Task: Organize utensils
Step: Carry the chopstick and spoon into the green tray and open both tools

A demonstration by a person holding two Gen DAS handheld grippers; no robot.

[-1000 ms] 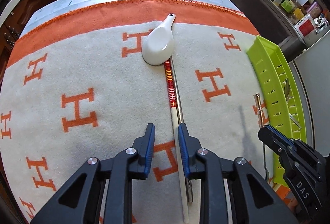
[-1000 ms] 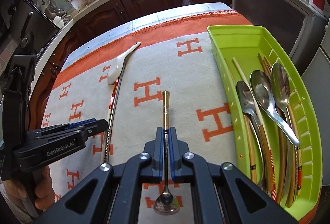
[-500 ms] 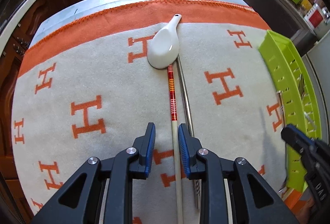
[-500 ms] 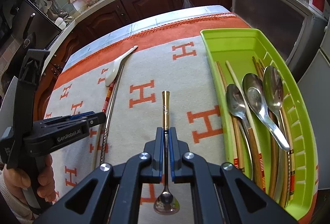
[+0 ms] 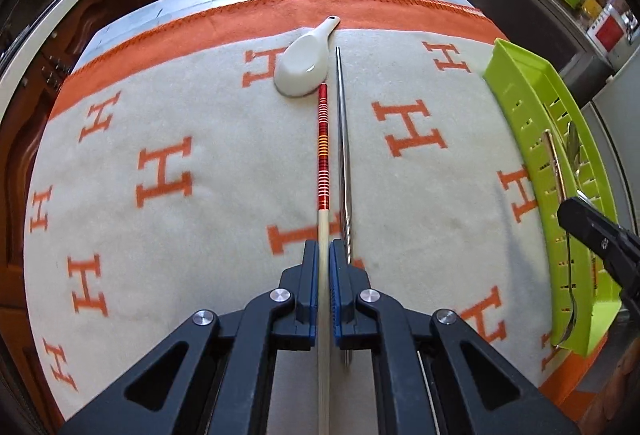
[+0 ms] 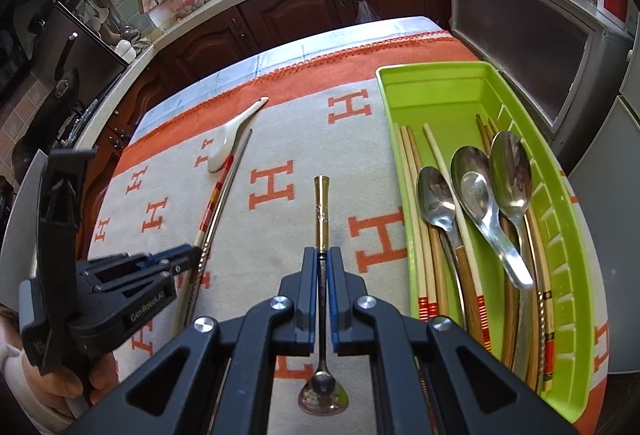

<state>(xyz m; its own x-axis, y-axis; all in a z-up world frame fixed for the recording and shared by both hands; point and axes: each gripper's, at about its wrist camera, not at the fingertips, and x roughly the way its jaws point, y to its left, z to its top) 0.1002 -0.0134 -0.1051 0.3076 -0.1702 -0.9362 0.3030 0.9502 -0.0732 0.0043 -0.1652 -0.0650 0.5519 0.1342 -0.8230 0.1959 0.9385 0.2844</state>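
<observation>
Left wrist view: the left gripper (image 5: 324,255) is pointing steeply down at the blanket (image 5: 200,243), cream with orange H letters and an orange border, and its jaws have just been closing; they are now pinching the pale end of a chopstick (image 5: 322,155) with red and orange bands. The chopstick is running straight away from the fingers toward a white ceramic spoon (image 5: 304,65), its banded tip ending just beside the spoon's bowl. A metal chopstick (image 5: 343,147) is lying just to the right of it, almost parallel, outside the jaws. The green tray (image 5: 516,95) is sitting along the right edge of the blanket, and the tip of the other gripper is showing in front of it.

In the right wrist view, the right gripper (image 6: 322,263) is gripping a small spoon (image 6: 322,211) with a gold handle by its thin dark stem, fingers pressed tight against it. The gold end is sticking out forward and the little bowl is hanging below the fingers, over the blanket. The tray is lying to the right, already holding several wooden chopsticks (image 6: 416,203) and three metal spoons (image 6: 484,207) laid lengthwise. A hand (image 6: 56,383) at the lower left is holding the left gripper's handle.
</observation>
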